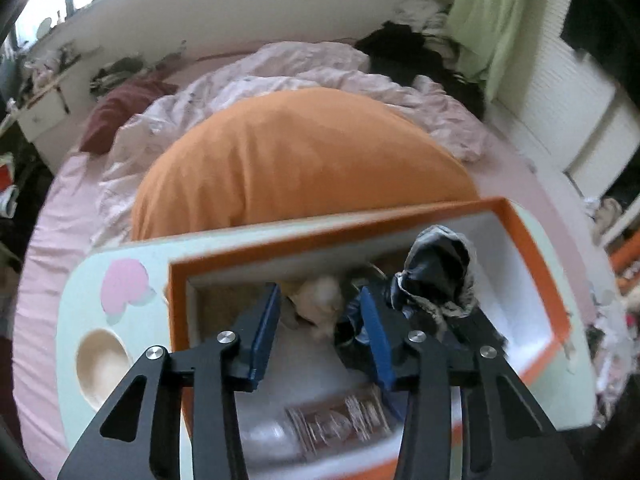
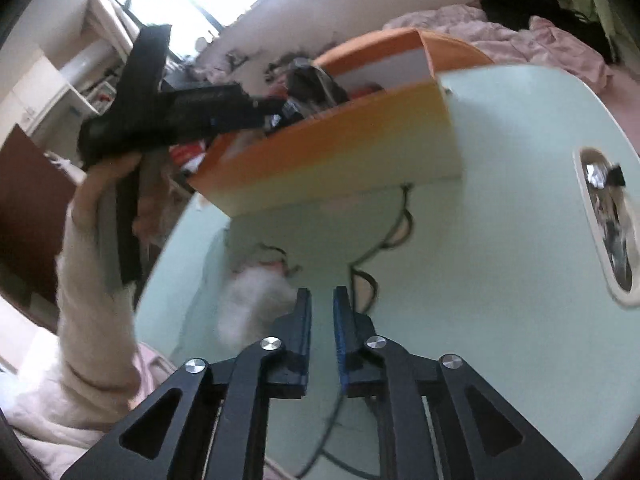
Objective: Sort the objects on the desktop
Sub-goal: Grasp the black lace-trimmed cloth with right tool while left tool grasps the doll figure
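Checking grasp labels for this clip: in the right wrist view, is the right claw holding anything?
No. The right claw is shut with nothing between its blue pads, above the pale green table.

Both wrist views look steeply down, close over the mint table (image 2: pixel 500 200), sharing the orange box (image 1: pixel 536 264).

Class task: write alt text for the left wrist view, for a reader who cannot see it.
The left gripper hangs over an open orange box holding dark crumpled fabric and a pale object, nothing between its blue fingers. Behind lies an orange cushion.
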`<state>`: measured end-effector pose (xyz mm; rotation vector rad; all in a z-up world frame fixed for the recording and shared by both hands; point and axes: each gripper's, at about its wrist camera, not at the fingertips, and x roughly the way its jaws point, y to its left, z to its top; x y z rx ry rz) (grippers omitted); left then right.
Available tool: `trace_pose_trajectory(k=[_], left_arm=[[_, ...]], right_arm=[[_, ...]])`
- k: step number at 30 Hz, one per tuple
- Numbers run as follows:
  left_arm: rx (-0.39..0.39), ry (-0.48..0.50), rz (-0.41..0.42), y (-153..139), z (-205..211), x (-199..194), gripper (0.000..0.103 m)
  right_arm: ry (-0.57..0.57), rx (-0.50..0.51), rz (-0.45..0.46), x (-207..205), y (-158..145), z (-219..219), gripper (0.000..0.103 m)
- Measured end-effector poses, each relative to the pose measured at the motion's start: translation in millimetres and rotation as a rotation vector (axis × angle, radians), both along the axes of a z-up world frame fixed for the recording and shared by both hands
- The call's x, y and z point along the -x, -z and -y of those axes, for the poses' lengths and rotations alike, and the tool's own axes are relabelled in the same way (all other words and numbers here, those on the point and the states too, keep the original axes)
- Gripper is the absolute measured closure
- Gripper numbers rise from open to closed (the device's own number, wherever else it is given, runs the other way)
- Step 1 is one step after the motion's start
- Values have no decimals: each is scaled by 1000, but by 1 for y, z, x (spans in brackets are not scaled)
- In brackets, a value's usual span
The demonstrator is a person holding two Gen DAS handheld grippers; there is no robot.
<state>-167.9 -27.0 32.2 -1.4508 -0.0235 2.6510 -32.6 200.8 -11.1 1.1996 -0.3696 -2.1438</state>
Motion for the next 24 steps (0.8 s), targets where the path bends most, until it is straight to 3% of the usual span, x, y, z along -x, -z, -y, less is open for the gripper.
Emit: trace_pose_trajectory(k=[2, 4, 6, 7, 8, 12, 14, 16, 18, 19, 21, 24], left_arm=[[-34, 0, -5, -1, 3, -1, 61], [-115, 14, -31, -8, 8, -7, 61], [-172, -3, -47, -15, 18, -18, 61], [-195, -4, -55, -18, 22, -24, 61], [-214, -1, -67, -21, 26, -30, 61], [-187, -6, -95, -23, 33, -50, 61], [-193, 4, -86, -21, 34, -52, 61], [-213, 9, -69, -18, 37, -52, 61], [-212, 6, -70, -18, 37, -49, 61], [-205, 1, -73, -18, 37, -47, 61], [-197, -4, -71, -17, 37, -45, 61], [-193, 2, -45, -15, 30, -38, 61]], right_arm=[[13, 1, -42, 0, -12, -2, 85], [38, 1, -140, -3, -43, 0, 81], [77, -10, -251, 2, -75, 2, 52], [96, -16, -284, 10, -85, 5, 25], [109, -27, -299, 25, -95, 11, 13], [132, -119, -172, 95, -86, 51, 15], [114, -177, -146, 116, -79, 71, 29], [107, -278, -135, 134, -71, 87, 34], [75, -348, -102, 145, -60, 99, 61], [61, -314, -97, 144, -60, 98, 83], [61, -227, -144, 129, -69, 87, 86], [136, -119, -288, 88, -103, 54, 86]])
